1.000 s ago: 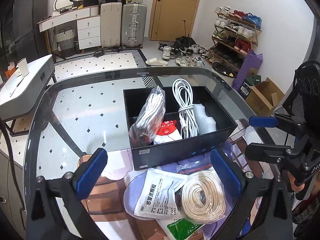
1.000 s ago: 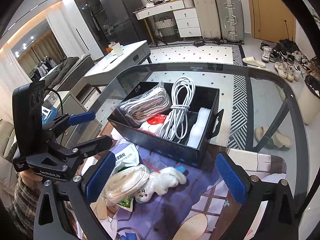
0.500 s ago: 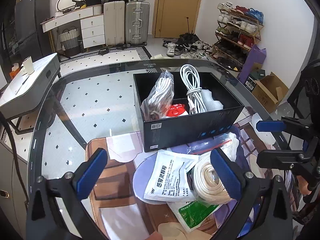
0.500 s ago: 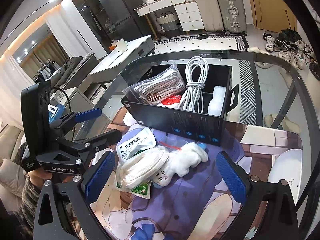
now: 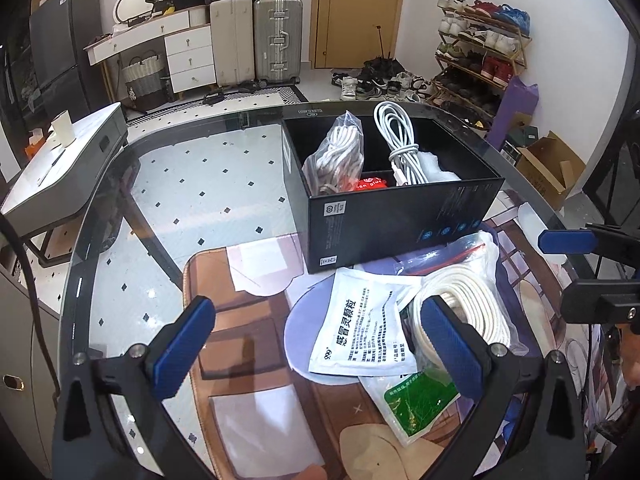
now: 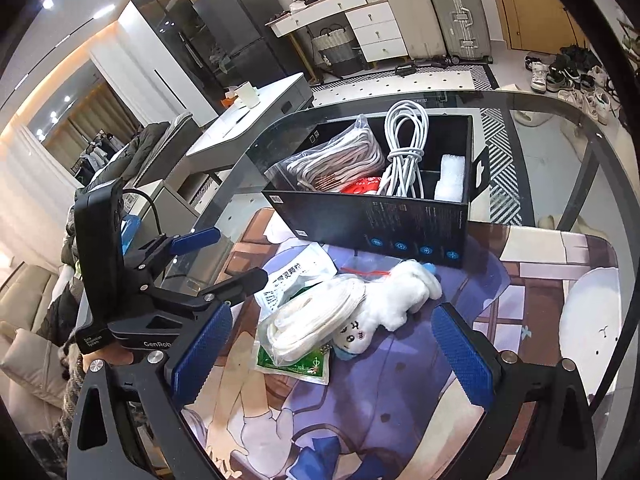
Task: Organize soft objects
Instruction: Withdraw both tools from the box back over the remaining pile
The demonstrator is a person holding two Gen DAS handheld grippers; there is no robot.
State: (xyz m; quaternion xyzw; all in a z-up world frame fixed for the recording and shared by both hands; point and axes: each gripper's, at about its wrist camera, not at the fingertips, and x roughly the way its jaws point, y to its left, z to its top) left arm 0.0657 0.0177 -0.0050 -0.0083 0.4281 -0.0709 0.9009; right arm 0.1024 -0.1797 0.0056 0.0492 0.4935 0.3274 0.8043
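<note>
both grippers (image 5: 316, 344) (image 6: 332, 350) pulled back, open

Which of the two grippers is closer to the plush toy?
Right. The right gripper hangs open just short of the plush toy; the left gripper is farther, beyond the rope bundle.

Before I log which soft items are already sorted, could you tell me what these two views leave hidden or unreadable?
- Red packet in the black box: left wrist view, mostly covered by the bagged rope and box wall.
- Green sachet: right wrist view, largely under the bagged white strap.
- Plush toy: hidden in the left wrist view behind the strap bag.
- White sachet: print too small to read.
</note>
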